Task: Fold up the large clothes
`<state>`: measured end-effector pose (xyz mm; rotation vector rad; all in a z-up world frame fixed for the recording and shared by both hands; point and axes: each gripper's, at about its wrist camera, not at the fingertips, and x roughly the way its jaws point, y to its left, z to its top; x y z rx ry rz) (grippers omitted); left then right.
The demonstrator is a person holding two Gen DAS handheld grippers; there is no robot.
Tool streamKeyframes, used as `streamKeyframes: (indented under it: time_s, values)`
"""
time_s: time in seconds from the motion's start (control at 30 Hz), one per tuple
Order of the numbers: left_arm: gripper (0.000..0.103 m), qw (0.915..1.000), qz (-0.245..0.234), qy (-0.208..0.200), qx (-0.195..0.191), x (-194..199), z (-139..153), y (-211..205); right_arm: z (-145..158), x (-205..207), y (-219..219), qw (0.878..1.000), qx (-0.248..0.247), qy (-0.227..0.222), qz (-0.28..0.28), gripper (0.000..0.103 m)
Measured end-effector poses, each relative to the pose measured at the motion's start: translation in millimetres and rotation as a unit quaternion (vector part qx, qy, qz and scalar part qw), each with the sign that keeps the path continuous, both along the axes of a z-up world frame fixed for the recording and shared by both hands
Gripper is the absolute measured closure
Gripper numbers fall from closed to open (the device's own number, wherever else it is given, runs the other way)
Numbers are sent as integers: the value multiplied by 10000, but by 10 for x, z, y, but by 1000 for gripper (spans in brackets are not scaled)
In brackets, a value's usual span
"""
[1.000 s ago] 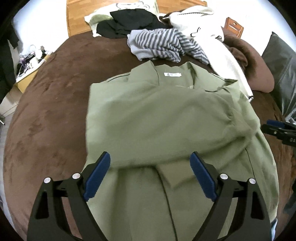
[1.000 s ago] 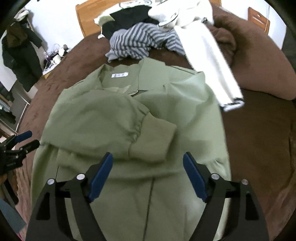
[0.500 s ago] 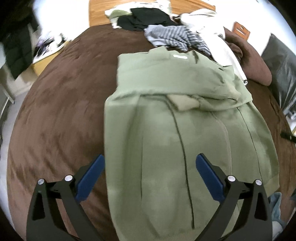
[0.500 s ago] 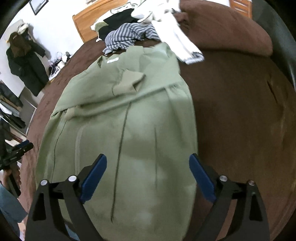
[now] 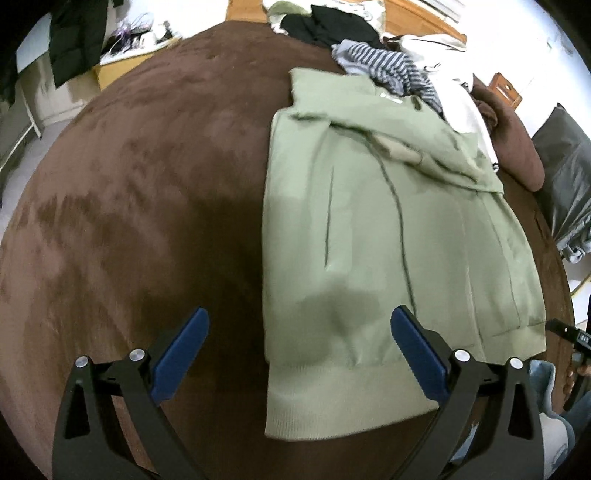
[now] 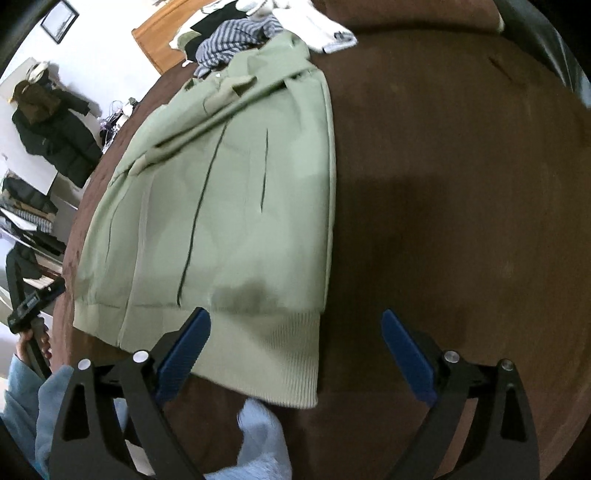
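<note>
we hover both grippers wide, empty | jacket (image 5: 388, 240) hem (image 6: 273, 343) next | risk: pinching one layer, sleeves spill

Both wrist views steeply downward, sharing the slightly blurred green jacket (image 5: 388, 251).

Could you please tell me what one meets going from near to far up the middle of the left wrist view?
Ribbed hem of the green jacket → folded sleeve cuff → white neck label → striped garment → black garment → wooden headboard.
</note>
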<state>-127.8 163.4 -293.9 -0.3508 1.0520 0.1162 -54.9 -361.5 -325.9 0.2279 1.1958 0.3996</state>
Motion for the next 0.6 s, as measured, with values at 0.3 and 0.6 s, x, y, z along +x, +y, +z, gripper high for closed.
streamKeyframes:
  time_s: [0.3, 0.6]
  values:
    - [8, 9964, 196, 308, -763, -209, -424, -78, -201, -92, 16, 9989, 303, 276, -241, 11]
    - [11, 9950, -85, 246, -965, -85, -491, -388, -183, -12, 326, 9988, 336, 323, 144, 21]
